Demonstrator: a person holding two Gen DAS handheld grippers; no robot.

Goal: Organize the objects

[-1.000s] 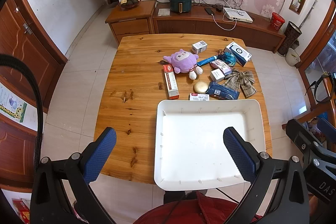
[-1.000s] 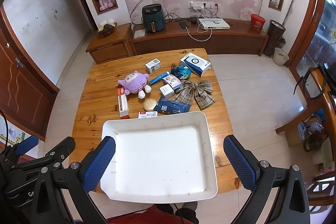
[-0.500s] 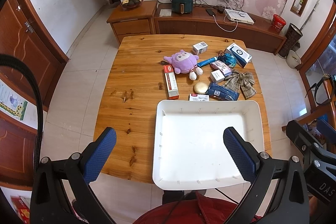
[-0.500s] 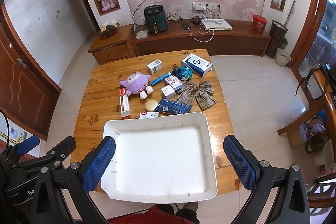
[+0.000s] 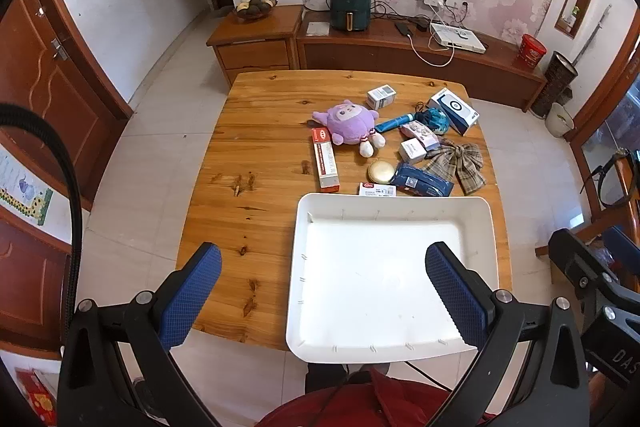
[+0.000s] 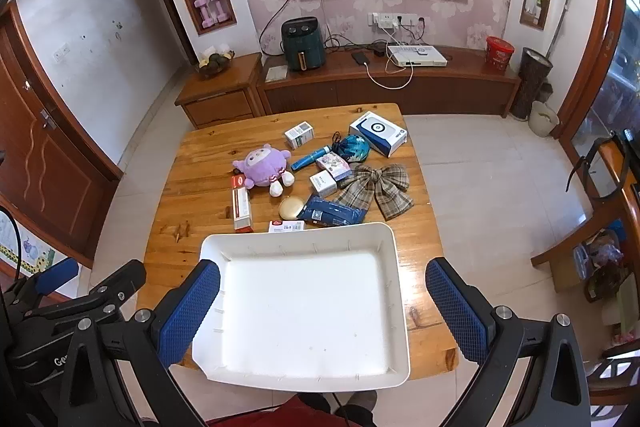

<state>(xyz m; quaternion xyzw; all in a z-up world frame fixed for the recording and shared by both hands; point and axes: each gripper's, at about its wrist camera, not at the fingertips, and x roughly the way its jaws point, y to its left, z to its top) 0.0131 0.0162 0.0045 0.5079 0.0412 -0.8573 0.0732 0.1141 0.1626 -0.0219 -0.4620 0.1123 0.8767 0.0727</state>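
Tools both hang high above the wooden surface (image 5: 256, 155), spread wide with nothing between their blue pads. The left tool (image 5: 323, 293) sits over the near edge, its right pad above the white tray (image 5: 394, 205) and its left pad above bare wood at the tray's 9 o'clock. The right tool (image 6: 322, 309) straddles the tray (image 6: 296, 233), one pad over its left rim, the other past its right side.

The tray lies at the near right of the surface, its near rim overhanging the edge, and nothing lies in it. All the loose items lie beyond its far rim, from 11 to 1 o'clock. Just beside that rim are a small white and red box (image 5: 377, 190), a dark blue packet (image 5: 422, 181) and, at 11 o'clock, a long red and white box (image 5: 325, 159) lying lengthwise away from the tray. A round gold tin (image 5: 381, 171) sits just beyond the small box, touching or nearly touching the packet. A purple plush (image 5: 352, 125) lies at the tin's 11 o'clock, its feet toward the tin. A plaid bow (image 5: 456, 163) is spread at the packet's 1 o'clock. Between plush and bow are a small white box (image 5: 412, 150), a pink patterned box (image 5: 420, 134) and a blue tube (image 5: 394, 124). Farther off lie a teal pouch (image 5: 436, 119), a blue and white box (image 5: 454, 110) and another white box (image 5: 381, 97).

A red garment shows at the bottom edge of both views.
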